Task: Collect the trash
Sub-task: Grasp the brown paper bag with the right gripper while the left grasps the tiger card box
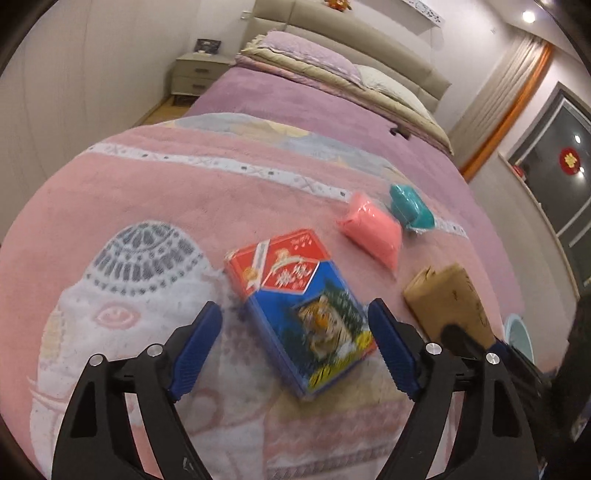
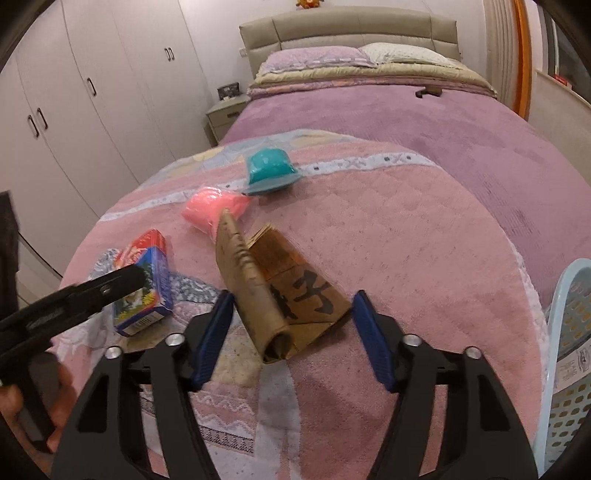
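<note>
**Both grippers spread wide over litter on the pink blanket**

The left gripper (image 1: pixel 295 321) hangs with its blue pads far apart on either side of the red-and-blue carton (image 1: pixel 295 306), holding nothing; whether the pads touch the carton's sides cannot be told; the right gripper (image 2: pixel 291 314) is just as wide, its pads flanking the near end of the brown paper packet (image 2: pixel 288 295) and closed on nothing.

Taking the carton as the landmark: it lies flat on the pink blanket (image 1: pixel 147 206), its tiger picture towards the left gripper; the brown paper packet sits just beside it on the right-hand side, folded, with black characters on its face; beyond the carton, towards the headboard, lies the pink pouch (image 1: pixel 373 229); the teal pouch (image 1: pixel 410 206) lies just beyond that, close against it; the pale blue perforated basket (image 2: pixel 569 332) stands well off past the packet, at the bed's edge; far beyond the carton are the pillows (image 2: pixel 332 59) and the beige headboard (image 2: pixel 351 29).
</note>
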Action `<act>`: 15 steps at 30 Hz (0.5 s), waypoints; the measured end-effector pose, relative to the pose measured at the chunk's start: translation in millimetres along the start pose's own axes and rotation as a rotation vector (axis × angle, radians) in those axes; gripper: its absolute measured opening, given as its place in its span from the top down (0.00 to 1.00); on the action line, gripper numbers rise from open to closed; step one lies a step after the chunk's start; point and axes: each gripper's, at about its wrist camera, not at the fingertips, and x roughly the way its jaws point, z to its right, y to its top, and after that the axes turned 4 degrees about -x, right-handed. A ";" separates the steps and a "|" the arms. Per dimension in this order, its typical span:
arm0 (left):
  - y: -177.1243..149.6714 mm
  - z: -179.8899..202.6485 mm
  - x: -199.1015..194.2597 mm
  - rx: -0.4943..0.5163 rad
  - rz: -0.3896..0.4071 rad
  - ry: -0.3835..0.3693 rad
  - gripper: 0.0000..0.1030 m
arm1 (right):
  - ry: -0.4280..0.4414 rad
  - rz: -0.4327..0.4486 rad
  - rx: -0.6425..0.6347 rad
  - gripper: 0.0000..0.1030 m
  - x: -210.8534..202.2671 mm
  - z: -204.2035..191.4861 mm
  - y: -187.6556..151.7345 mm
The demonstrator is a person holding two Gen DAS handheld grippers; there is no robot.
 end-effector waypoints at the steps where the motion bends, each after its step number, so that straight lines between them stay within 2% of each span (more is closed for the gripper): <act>1: 1.2 3.9 2.1 0.008 0.000 0.011 0.21 | 0.009 0.015 -0.001 0.56 -3.1 0.0 -0.9; 4: 1.4 19.2 9.3 0.056 -0.003 0.078 0.19 | 0.017 0.042 -0.011 0.71 -9.2 -2.7 -2.9; 8: -4.4 36.1 15.0 0.131 0.009 0.166 0.19 | 0.017 0.065 -0.028 0.83 -16.8 -5.4 -4.9; 10: -7.8 39.0 14.0 0.166 0.024 0.199 0.26 | 0.023 0.075 -0.025 0.90 -19.4 -4.4 -5.3; 15: -15.5 40.3 4.1 0.203 0.028 0.147 0.36 | 0.027 0.104 -0.031 0.93 -29.6 -8.0 -11.3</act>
